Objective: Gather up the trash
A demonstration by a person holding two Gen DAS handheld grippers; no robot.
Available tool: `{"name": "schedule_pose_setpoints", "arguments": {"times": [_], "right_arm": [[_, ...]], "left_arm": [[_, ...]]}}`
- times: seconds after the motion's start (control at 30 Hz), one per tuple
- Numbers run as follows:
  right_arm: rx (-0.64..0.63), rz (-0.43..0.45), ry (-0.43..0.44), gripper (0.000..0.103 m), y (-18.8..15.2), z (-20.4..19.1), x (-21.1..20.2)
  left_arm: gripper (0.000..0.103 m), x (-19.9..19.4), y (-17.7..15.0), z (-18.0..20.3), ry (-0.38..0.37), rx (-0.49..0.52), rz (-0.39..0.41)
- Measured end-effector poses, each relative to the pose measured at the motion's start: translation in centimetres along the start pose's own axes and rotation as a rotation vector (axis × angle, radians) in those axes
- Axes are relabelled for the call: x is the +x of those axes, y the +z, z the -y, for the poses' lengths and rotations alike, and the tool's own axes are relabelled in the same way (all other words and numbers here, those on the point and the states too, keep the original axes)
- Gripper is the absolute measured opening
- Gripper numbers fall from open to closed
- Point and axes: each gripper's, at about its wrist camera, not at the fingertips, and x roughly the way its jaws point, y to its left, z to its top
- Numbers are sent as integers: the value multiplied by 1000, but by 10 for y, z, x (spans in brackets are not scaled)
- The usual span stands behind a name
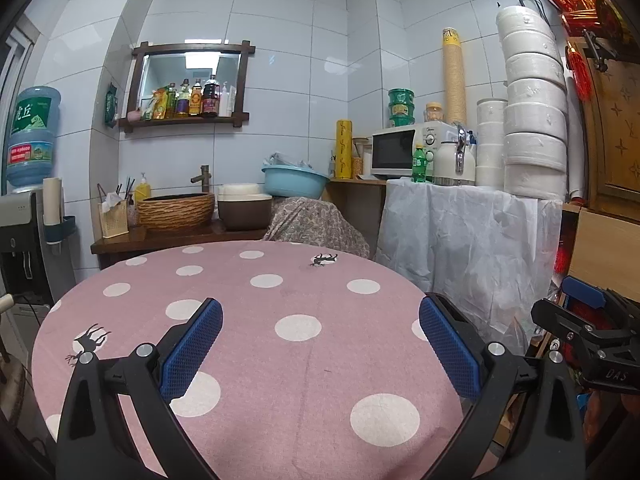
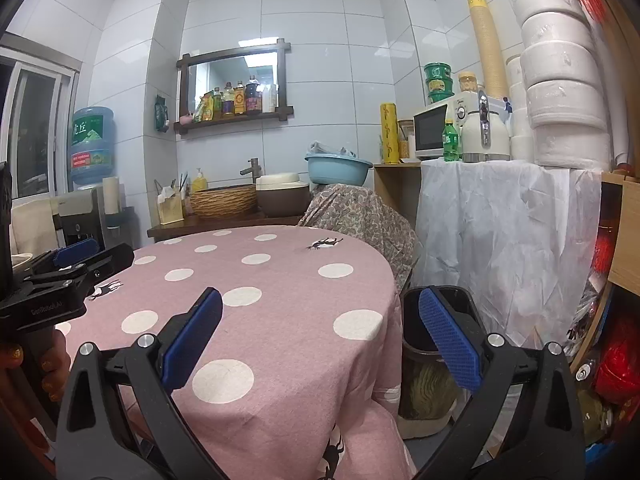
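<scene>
My left gripper (image 1: 320,304) stands open above a round table (image 1: 256,364) covered in pink cloth with white dots; nothing lies between its blue pads (image 1: 192,348). No loose trash shows on the cloth. My right gripper (image 2: 320,296) is open too, straddling the table's right edge (image 2: 384,280). A dark trash bin (image 2: 420,344) stands on the floor just below its right finger, with something tan showing low in it. Each gripper shows in the other's view: the right one (image 1: 588,320) at the far right, the left one (image 2: 76,260) at the far left, held by a hand (image 2: 52,364).
A chair draped in patterned cloth (image 2: 360,216) sits behind the table. Beyond are a wooden counter with a woven basin (image 1: 176,210) and a blue tub (image 1: 294,180). A covered stand (image 1: 460,240) carries a microwave, a kettle and white stacks. A water dispenser (image 1: 28,184) stands left.
</scene>
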Motion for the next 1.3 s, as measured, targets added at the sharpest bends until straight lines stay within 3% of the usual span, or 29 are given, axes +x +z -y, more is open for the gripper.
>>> {"name": "schedule_pose_setpoints", "arguments": {"times": [1.3], "right_arm": [[3, -4, -3, 97, 3, -4, 0]], "left_arm": [[98, 0, 4, -7, 15, -7, -31]]}}
